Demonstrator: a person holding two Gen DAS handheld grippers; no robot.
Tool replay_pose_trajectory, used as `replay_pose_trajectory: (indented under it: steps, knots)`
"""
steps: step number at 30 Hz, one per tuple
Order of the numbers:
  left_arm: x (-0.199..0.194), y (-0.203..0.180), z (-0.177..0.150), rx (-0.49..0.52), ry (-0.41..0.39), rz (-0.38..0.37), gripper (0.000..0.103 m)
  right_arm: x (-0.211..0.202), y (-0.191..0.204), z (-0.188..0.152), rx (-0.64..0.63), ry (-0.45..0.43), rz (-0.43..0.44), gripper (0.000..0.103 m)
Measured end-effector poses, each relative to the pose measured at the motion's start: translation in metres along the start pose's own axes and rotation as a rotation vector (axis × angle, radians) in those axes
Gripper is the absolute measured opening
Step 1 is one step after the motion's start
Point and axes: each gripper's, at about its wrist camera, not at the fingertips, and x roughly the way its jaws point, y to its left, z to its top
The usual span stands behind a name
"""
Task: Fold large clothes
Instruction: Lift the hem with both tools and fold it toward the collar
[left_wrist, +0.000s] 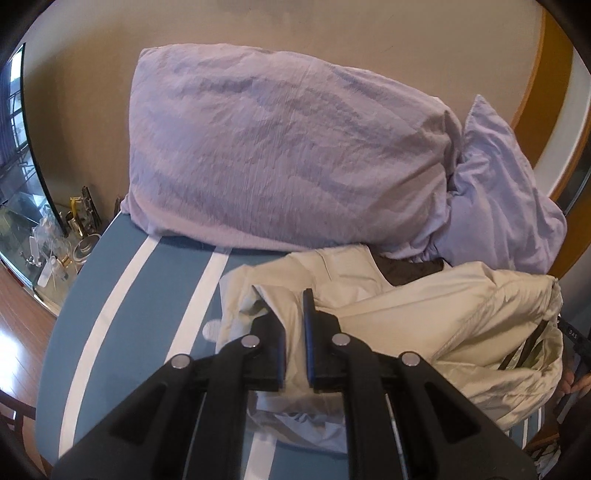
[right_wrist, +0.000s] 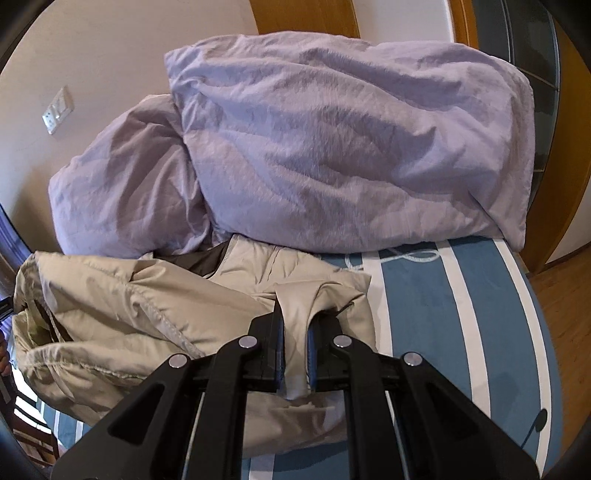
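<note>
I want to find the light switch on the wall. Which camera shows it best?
The right wrist view. The light switch plate shows there on the beige wall, left of the purple bedding. The left wrist view shows only bare wall, no switch.

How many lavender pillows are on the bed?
2. The large pillow leans against the wall at the head of the bed; a smaller pillow is wedged beside it, behind the beige jacket. More could be hidden behind them.
</note>
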Motion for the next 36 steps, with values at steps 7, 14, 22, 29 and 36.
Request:
replay_pose_trajectory:
  steps: [7, 14, 22, 29, 36]
  knots:
    - [0.043, -0.003, 0.024, -0.024, 0.045, 0.03, 0.009, 0.042, -0.006, 0.017, 0.054, 0.039, -0.024, 0.01]
    - [0.092, 0.002, 0.038, -0.064, 0.108, 0.061, 0.01, 0.092, -0.011, 0.027, 0.095, 0.104, -0.05, 0.01]
    - [0.145, 0.008, 0.042, -0.095, 0.186, 0.102, 0.014, 0.14, -0.019, 0.026, 0.145, 0.18, -0.059, 0.011]
    - [0.175, 0.01, 0.042, -0.12, 0.25, 0.102, 0.024, 0.147, -0.034, 0.026, 0.231, 0.205, -0.009, 0.019]
    - [0.148, 0.009, 0.063, -0.105, 0.157, 0.111, 0.071, 0.107, -0.039, 0.036, 0.226, 0.112, -0.054, 0.054]
